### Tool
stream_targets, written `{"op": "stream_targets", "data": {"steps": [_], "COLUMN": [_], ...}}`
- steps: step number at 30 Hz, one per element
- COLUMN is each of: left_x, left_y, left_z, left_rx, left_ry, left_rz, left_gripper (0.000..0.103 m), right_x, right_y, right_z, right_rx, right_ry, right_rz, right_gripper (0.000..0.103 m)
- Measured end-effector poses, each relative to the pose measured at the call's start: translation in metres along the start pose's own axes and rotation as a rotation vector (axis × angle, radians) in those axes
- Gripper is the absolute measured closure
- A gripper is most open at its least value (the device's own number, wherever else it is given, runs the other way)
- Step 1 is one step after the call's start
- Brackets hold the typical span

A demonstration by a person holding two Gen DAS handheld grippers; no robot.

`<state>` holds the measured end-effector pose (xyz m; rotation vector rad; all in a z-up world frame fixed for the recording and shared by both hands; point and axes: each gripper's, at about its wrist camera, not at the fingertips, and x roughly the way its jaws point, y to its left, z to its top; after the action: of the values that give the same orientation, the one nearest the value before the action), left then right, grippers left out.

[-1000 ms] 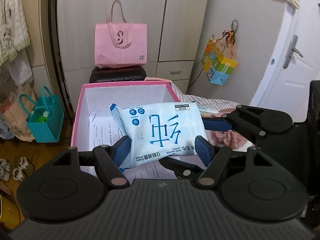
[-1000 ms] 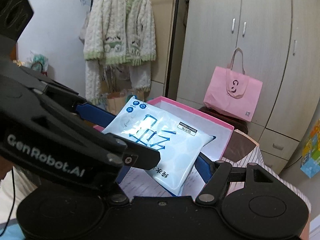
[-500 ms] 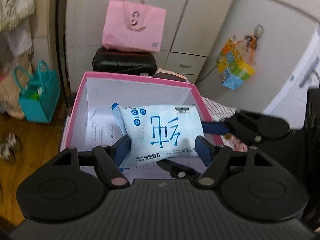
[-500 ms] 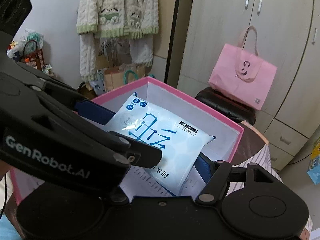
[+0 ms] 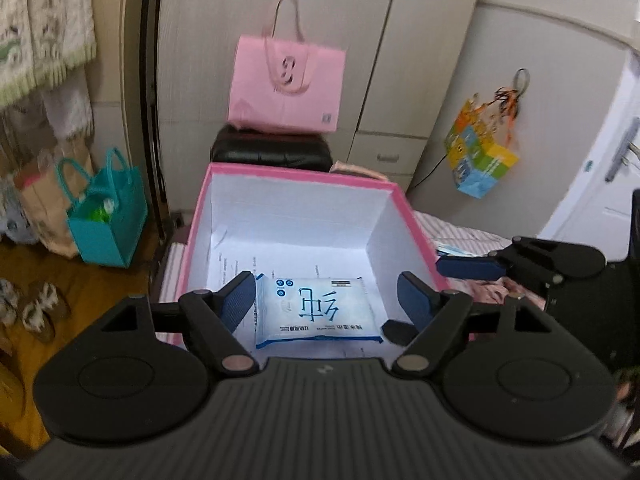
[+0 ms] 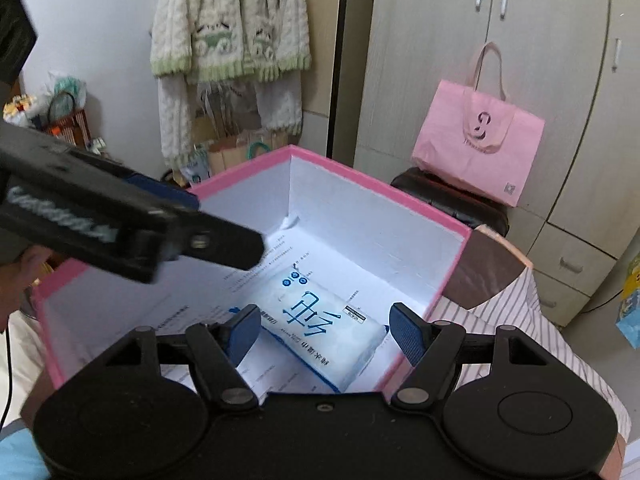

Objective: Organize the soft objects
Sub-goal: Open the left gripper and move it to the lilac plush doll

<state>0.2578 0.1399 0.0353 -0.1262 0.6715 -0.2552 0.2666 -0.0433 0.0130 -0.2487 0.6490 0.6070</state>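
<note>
A light blue pack of wet wipes lies flat on the white floor of the pink box, near its front wall. It also shows in the right wrist view inside the pink box. My left gripper is open above the pack, not touching it. My right gripper is open above the box's near corner, the pack below its fingers. The left gripper's body crosses the right wrist view over the box's left side.
A pink tote bag sits on a black case before the wardrobe. A teal bag stands on the floor at left. A striped bedsheet lies right of the box. A knit cardigan hangs behind.
Both grippers opened and let go of the wipes pack, which dropped from between them onto the floor of the pink box. Both grippers have lifted above the box.
</note>
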Motion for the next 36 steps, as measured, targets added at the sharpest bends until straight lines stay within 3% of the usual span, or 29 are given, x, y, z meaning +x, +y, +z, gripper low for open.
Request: {"op": "stream_targets", "data": {"steps": [9,17,21,30,36], "left_x": [-0.064,-0.09,-0.096,-0.071,-0.046], "left_y": [-0.047,-0.087,-0.106,-0.131,-0.135], "left_z": [-0.021,-0.051,-0.07,-0.108,-0.129], "left_rx": [0.123,0.191,0.245,0.239,0.169], "left_ry": [-0.041,-0.001,0.001,0.089,0.082], "left_rz": [-0.045,-0.139,-0.147,-0.213,-0.217], "left_gripper": [0.024,0.023,0.023,0.025,0.027], "right_x": [-0.074,-0.127,-0.145,-0.142,-0.118], "right_y": [0.002,-0.001,0.001,-0.001,-0.003], "right_z": [-0.023,-0.067,-0.091,-0.139,-0.168], "right_rx": [0.006,0.048,0.038,0.068,0.059], "right_ry": [-0.059,-0.071,-0.056,-0.04,-0.055], "right_rz": [0.025,0.068,0.08,0.103,0.118], "right_gripper": [0.027,0.026,0.025,0.025,0.025]}}
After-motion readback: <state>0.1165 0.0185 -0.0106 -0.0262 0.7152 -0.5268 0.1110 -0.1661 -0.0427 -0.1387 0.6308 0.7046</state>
